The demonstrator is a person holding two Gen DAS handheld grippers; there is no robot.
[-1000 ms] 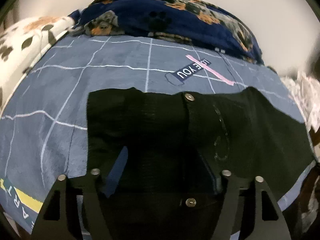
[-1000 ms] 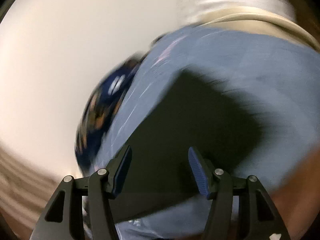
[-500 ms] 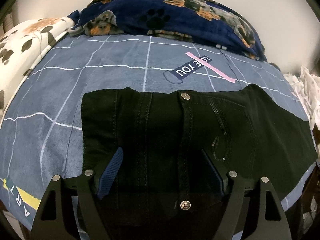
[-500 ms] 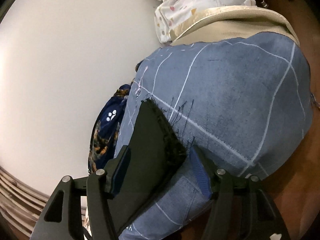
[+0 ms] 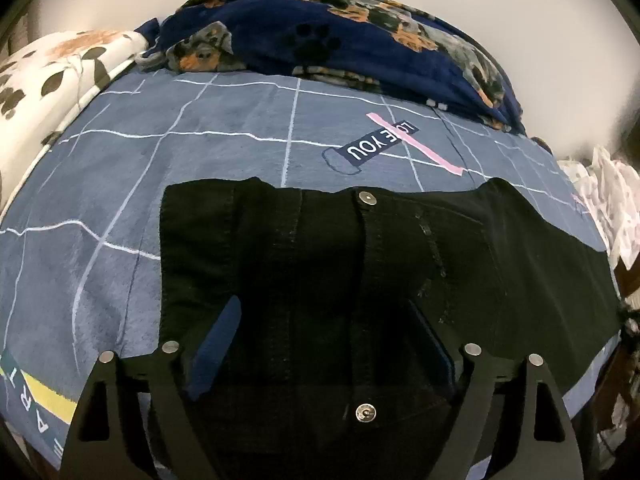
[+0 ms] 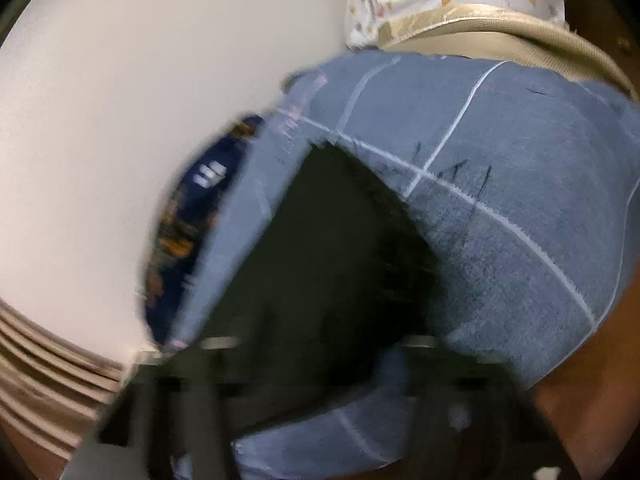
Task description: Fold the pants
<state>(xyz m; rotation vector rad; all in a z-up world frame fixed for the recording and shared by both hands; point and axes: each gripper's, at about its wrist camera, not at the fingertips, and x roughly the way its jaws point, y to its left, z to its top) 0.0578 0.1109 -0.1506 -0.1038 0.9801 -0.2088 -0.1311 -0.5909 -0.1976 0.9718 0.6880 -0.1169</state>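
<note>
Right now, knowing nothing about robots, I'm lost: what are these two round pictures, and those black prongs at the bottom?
No robot here: a person holds a two-finger tool in each hand, with a wide-angle camera looking along its fingers, so one picture per hand. The left gripper hovers open over black pants lying flat on a blue checked bedspread; its fingers have just been opening and grip nothing. The right gripper is at the frayed hem; its fingers have just been closing with cloth between them, but blur hides whether they pinch it.

Plain white wall [image 5: 520, 12], blue-sheeted bed [image 5: 224, 152]
</note>
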